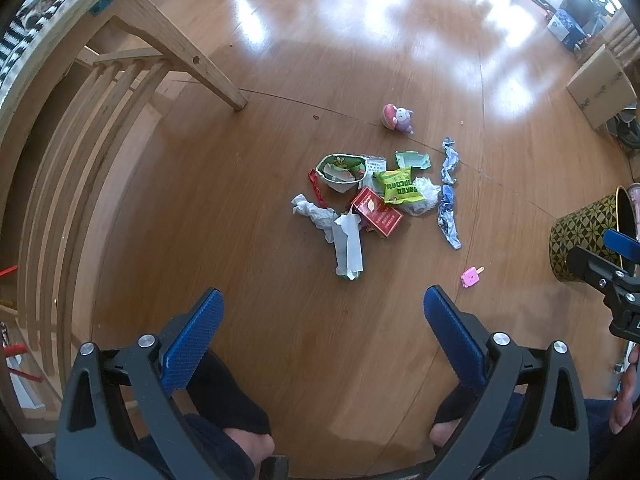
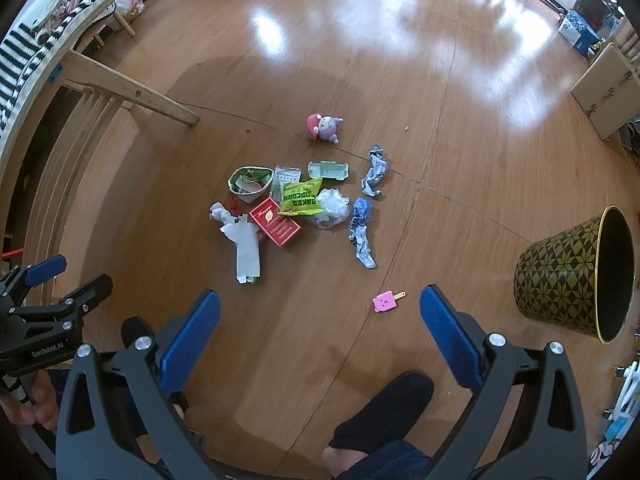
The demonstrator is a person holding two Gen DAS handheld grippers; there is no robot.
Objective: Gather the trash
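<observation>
A pile of trash lies on the wooden floor: a red carton (image 1: 376,211) (image 2: 275,222), a green popcorn bag (image 1: 397,185) (image 2: 300,198), white crumpled paper (image 1: 348,246) (image 2: 245,248), a paper bowl (image 1: 342,171) (image 2: 250,183), clear plastic (image 2: 334,207), a green tray (image 1: 413,159) (image 2: 328,170) and blue crumpled wrappers (image 1: 448,216) (image 2: 362,232). A black-and-gold bin (image 2: 576,276) (image 1: 588,232) stands at the right. My left gripper (image 1: 322,300) and right gripper (image 2: 320,300) are both open and empty, held above the floor short of the pile.
A plush toy (image 1: 398,118) (image 2: 324,128) lies beyond the pile, a pink popsicle toy (image 1: 471,277) (image 2: 386,301) nearer. A wooden chair (image 1: 120,80) stands left, cardboard boxes (image 2: 608,88) far right. The person's socked feet (image 2: 380,408) are below the grippers.
</observation>
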